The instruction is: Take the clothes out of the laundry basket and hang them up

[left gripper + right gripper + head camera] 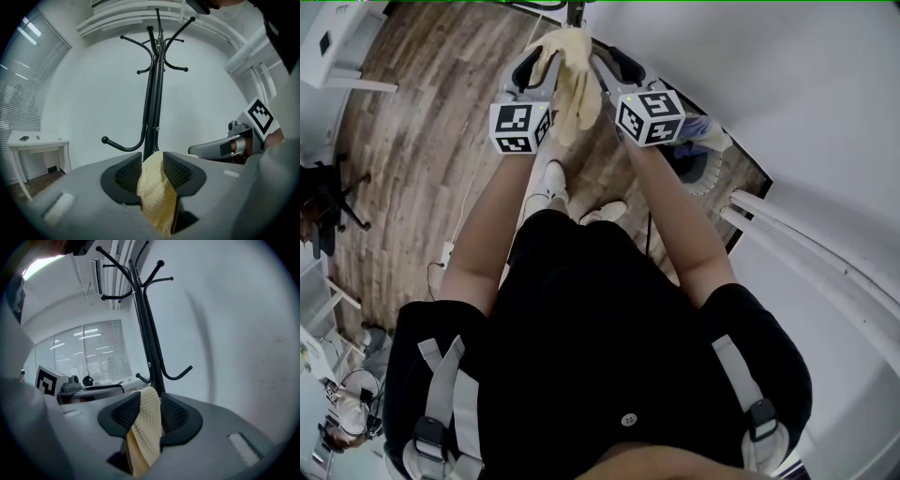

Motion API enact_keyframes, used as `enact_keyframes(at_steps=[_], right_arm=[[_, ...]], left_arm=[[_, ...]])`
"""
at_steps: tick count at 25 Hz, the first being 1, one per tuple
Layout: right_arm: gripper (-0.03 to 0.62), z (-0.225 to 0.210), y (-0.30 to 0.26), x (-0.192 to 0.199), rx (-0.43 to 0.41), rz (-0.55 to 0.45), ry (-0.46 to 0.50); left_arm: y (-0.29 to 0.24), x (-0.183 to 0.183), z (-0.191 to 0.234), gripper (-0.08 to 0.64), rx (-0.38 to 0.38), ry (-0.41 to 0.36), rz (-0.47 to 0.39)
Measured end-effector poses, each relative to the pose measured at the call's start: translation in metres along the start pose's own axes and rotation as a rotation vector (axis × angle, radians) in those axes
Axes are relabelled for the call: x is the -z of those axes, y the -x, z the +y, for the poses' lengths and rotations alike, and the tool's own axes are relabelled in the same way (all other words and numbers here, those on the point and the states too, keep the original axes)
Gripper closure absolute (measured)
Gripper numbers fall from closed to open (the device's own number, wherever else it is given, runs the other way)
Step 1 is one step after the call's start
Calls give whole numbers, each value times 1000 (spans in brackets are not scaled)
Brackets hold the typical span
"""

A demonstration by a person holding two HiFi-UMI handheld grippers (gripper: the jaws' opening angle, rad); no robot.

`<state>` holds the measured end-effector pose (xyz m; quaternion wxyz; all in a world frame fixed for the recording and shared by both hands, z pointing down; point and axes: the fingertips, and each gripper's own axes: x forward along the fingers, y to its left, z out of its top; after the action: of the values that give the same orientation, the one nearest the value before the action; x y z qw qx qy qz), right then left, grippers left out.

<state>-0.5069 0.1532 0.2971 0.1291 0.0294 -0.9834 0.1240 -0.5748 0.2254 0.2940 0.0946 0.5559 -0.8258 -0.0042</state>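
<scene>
A pale yellow waffle-weave cloth (pixel 572 80) hangs bunched between my two grippers, high above the floor. My left gripper (pixel 539 61) is shut on one part of the cloth (pixel 157 197), which fills the gap between its pads. My right gripper (pixel 605 61) is shut on another part of the cloth (pixel 143 437), which drapes down out of the jaws. A black coat stand (pixel 152 93) with curved hooks rises straight ahead of both grippers, also seen in the right gripper view (pixel 145 324). The white laundry basket (pixel 705 169) stands on the floor under my right forearm.
A white wall is close behind the coat stand. A small white table (pixel 37 140) stands at the left by blinds. White pipes (pixel 806 253) run along the wall at the right. The person's feet (pixel 555 178) are on wooden floor, with a cable beside them.
</scene>
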Motion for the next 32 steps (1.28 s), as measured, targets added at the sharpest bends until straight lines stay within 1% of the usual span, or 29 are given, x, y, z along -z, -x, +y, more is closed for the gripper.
enact_keyframes(at_steps=[1,2,6,9,12,15,18,19,20,22,24,26,27,28,30,32], right_arm=[[449,0,0,-1,2,-3,1],[447,-1,0,-3,4,-6,2],[446,0,5,-15,5,-23,11],[446,6,19,-32,-6,-51,33],[446,11,43,-52,-25,-83,70],[446,15,70,-68,-40,-107,107],[441,16,111,-81,-33,-148,128],[422,15,127,-85,-29,-166,134],[377,13,143,-90,-21,-184,141],[295,5,178,-96,9,-213,158],[236,-7,215,-100,55,-240,162],[163,-24,253,-99,115,-267,150],[133,-35,273,-96,156,-279,140],[112,-47,295,-93,206,-291,130],[84,-74,341,-84,312,-309,107],[74,-97,385,-73,395,-317,90]], left_arm=[[0,-2,-1,399,6,-9,0],[0,-4,-1,391,10,-18,2],[4,-15,-4,391,18,-35,-2],[14,-32,-12,388,47,-52,-13],[28,-55,-31,388,105,-88,-32],[40,-72,-52,388,182,-138,-46],[53,-84,-82,387,252,-145,-46],[56,-87,-94,380,273,-141,-50],[57,-90,-107,358,296,-137,-55],[53,-97,-138,313,352,-129,-63],[47,-105,-171,276,408,-131,-82],[41,-112,-205,185,454,-128,-111],[38,-114,-221,153,474,-123,-124],[34,-115,-239,111,494,-119,-133],[24,-113,-276,66,532,-109,-138],[17,-108,-311,44,557,-104,-137]])
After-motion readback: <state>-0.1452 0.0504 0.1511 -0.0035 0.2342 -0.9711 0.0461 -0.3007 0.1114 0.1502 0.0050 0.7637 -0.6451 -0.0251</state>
